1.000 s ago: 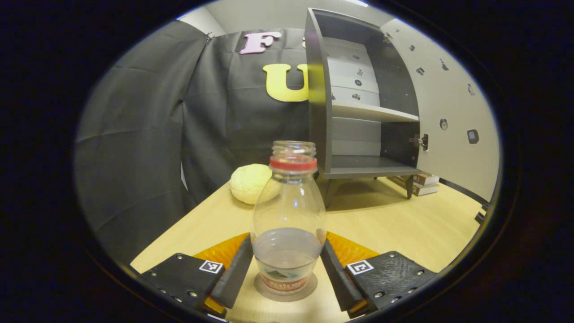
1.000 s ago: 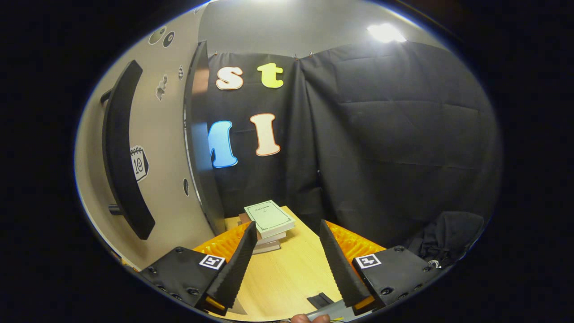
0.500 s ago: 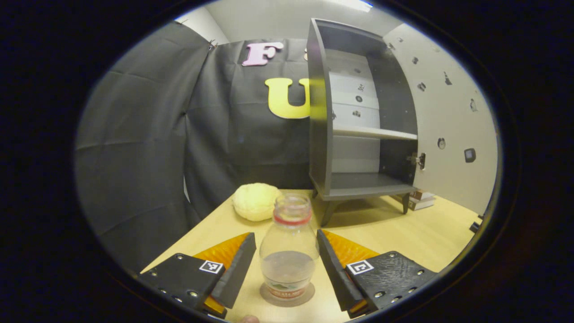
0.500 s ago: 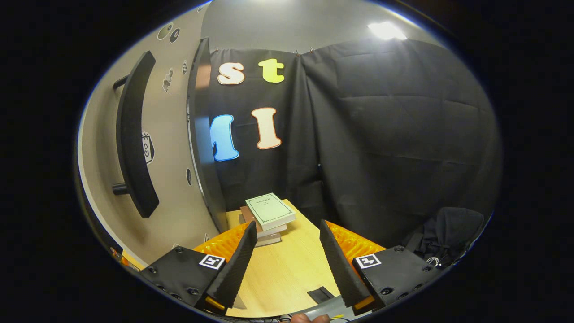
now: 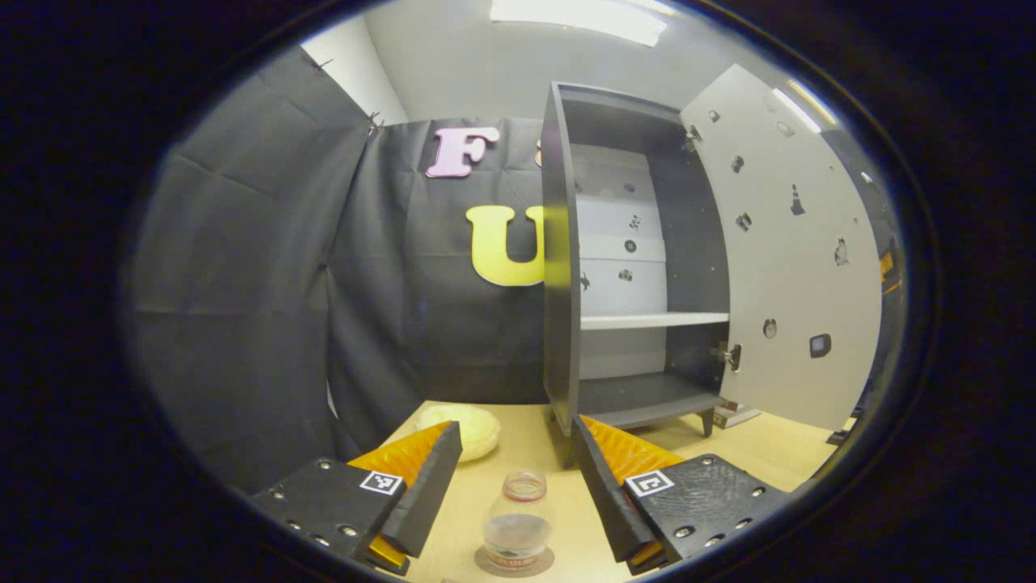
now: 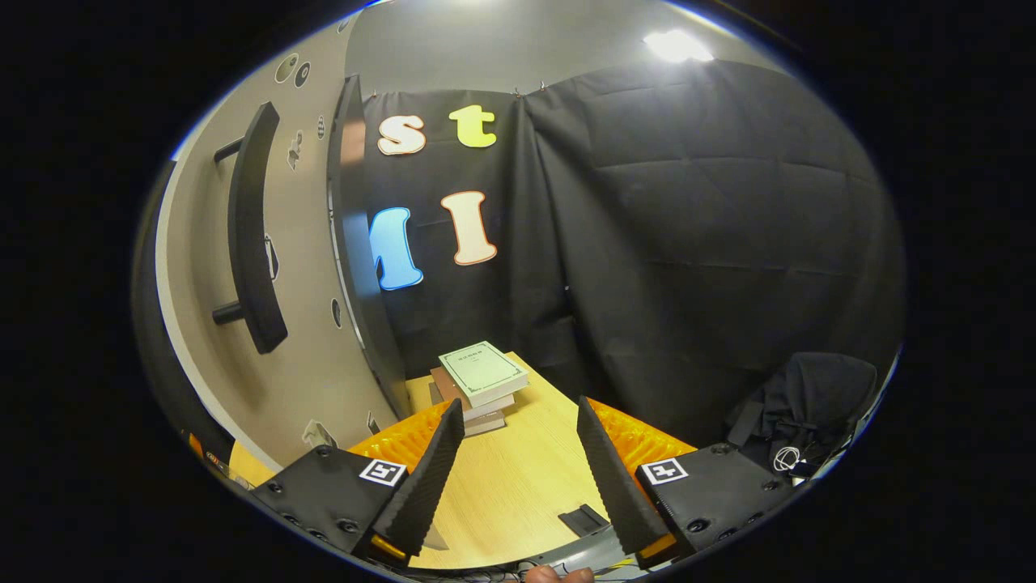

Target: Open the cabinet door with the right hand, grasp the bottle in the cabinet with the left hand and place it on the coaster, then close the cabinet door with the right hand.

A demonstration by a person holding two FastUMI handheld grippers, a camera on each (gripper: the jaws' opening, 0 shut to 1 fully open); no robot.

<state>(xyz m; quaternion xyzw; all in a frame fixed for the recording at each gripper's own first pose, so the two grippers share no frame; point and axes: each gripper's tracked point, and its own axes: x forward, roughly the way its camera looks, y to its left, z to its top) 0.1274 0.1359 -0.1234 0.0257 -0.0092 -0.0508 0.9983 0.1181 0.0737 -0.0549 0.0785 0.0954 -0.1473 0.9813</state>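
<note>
While the bottle stands on the coaster, both the left gripper and right gripper gape apart, holding nothing.

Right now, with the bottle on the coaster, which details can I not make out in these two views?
- Left gripper view: the label on the bottle is too small to read.
- Left gripper view: the coaster is partly covered by the bottle, and its front edge is cut off.
- Right gripper view: the handle on the cabinet door is warped at the edge.
</note>
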